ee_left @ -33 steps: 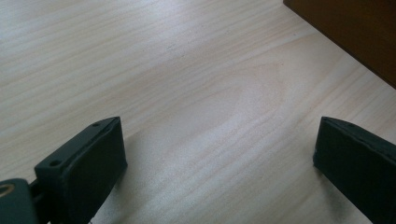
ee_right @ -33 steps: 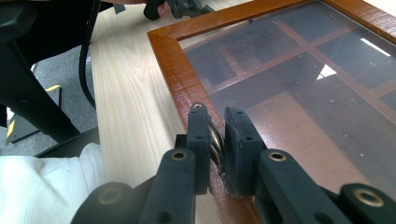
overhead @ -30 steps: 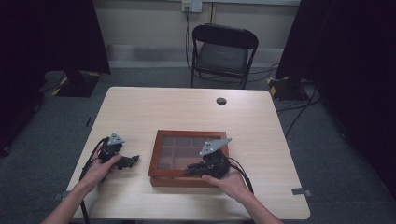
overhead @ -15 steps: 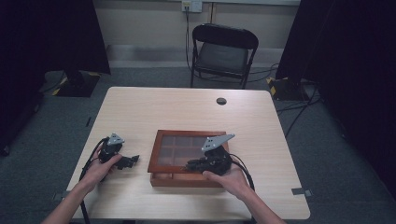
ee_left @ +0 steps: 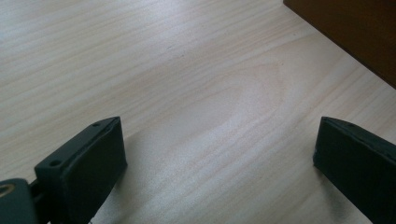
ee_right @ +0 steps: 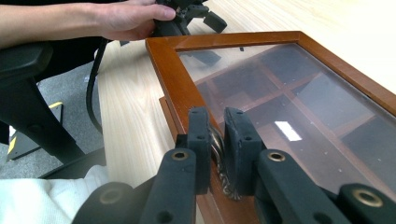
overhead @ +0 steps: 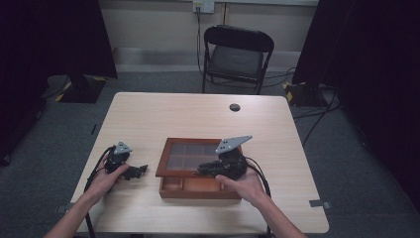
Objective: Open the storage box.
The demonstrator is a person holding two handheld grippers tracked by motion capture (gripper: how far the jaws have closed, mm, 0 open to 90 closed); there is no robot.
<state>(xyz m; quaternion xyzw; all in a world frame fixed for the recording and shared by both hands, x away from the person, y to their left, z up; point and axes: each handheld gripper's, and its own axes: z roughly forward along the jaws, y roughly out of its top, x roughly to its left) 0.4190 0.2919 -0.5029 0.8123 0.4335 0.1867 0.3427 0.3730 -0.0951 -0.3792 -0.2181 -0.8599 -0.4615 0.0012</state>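
A wooden box (overhead: 198,192) with inner compartments lies at the table's middle. Its glass-paned lid (overhead: 193,154) is tilted up at the near edge, so the front compartments show beneath it. My right gripper (overhead: 203,170) is shut on the small metal handle (ee_right: 218,154) on the lid's frame (ee_right: 173,70), with the jaws (ee_right: 215,126) clamped around it. My left gripper (overhead: 140,170) rests on the table left of the box, apart from it. Its jaws stand wide open (ee_left: 219,140) over bare wood, and the box's corner (ee_left: 355,32) shows beyond them.
A small dark round thing (overhead: 235,107) lies at the table's far side. A black folding chair (overhead: 237,54) stands behind the table. Cables trail from both grippers toward the near edge. Bare tabletop (overhead: 148,119) stretches left of and behind the box.
The right gripper has lifted the lid's near edge, uncovering the box's front compartments. The left gripper has stayed where it was.
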